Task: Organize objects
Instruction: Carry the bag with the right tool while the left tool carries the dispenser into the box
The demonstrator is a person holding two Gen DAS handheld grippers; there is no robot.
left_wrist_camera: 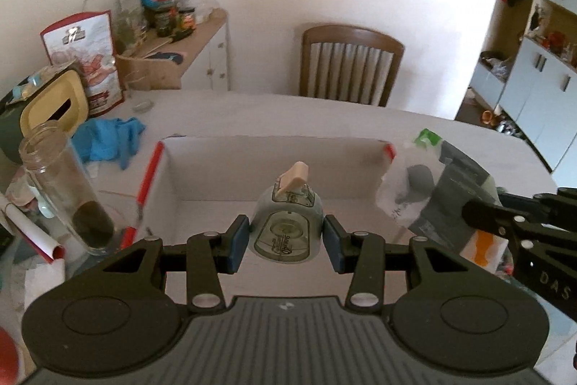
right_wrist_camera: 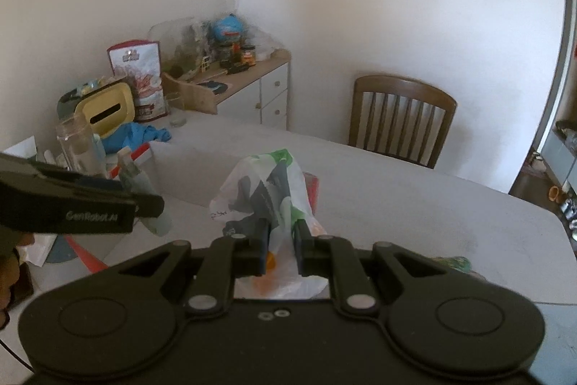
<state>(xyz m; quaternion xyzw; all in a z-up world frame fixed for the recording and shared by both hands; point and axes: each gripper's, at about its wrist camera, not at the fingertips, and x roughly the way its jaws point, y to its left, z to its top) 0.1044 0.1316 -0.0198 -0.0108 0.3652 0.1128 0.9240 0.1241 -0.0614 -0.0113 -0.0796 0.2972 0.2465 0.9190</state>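
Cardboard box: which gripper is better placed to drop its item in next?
Left, likely. The left gripper holds the small bottle directly over the open box; the right gripper's plastic bag hangs beside it.

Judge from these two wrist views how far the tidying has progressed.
Done: nothing visibly; what shows of the white cardboard box holds nothing. In hand: the left gripper holds a pale bottle with a cream flip cap above the box; the right gripper pinches a white plastic bag beside it. Left: the tall glass jar and crumpled blue cloth sit outside.
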